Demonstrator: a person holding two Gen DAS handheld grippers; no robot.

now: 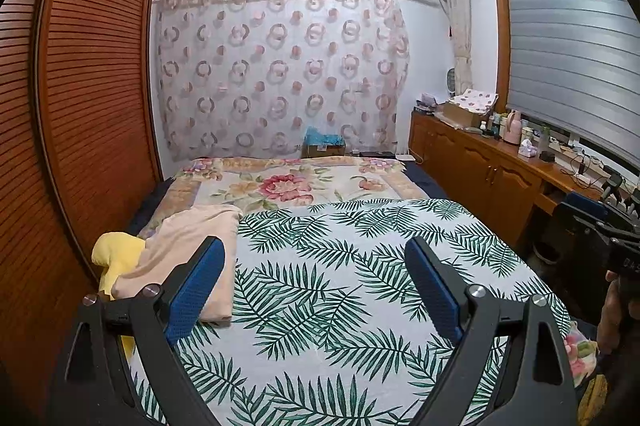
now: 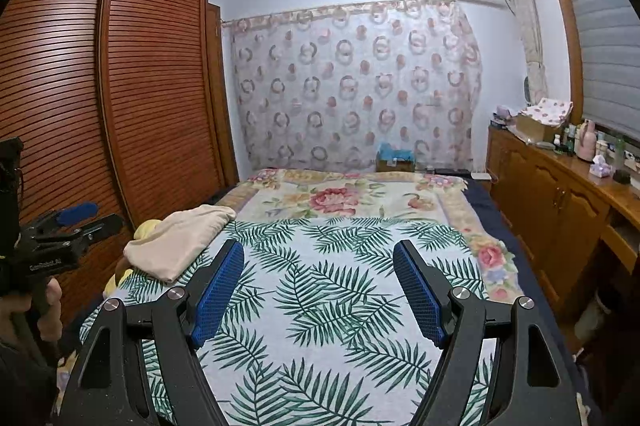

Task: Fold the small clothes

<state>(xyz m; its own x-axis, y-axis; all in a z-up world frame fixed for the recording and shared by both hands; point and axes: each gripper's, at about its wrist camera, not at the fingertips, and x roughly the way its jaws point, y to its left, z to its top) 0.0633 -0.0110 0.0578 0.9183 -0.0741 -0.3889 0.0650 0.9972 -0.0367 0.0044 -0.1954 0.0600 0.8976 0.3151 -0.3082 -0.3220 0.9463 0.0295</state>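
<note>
Wardrobe (image 1: 92, 98) w/ slatted doors runs down the far-left wall. Next to it, on the left edge of the bed, sits a beige garment (image 1: 188, 258), folded flat, lying on top of a yellow piece (image 1: 116, 258) that pokes out beyond it to the left. Both rest partly on the palm-leaf sheet (image 1: 340, 286); floral blanket (image 1: 288, 186) lies farther back.

Your left gripper (image 1: 316, 286) hangs over the sheet, jaws wide apart, nothing btwn them; its left pad overlaps the beige garment in view, contact can't be told. Your right gripper (image 2: 320, 290) also stands apart and empty, over bare sheet to the right of the stack.

Step, my read: one fold looks finished, you're btwn items. No unfolded piece visible on the sheet, so next move prob. means fetching another garment from out of view, or pulling the yellow one out and spreading it flat mid-sheet. Sideboard (image 1: 500, 170) far right, not relevant.
</note>
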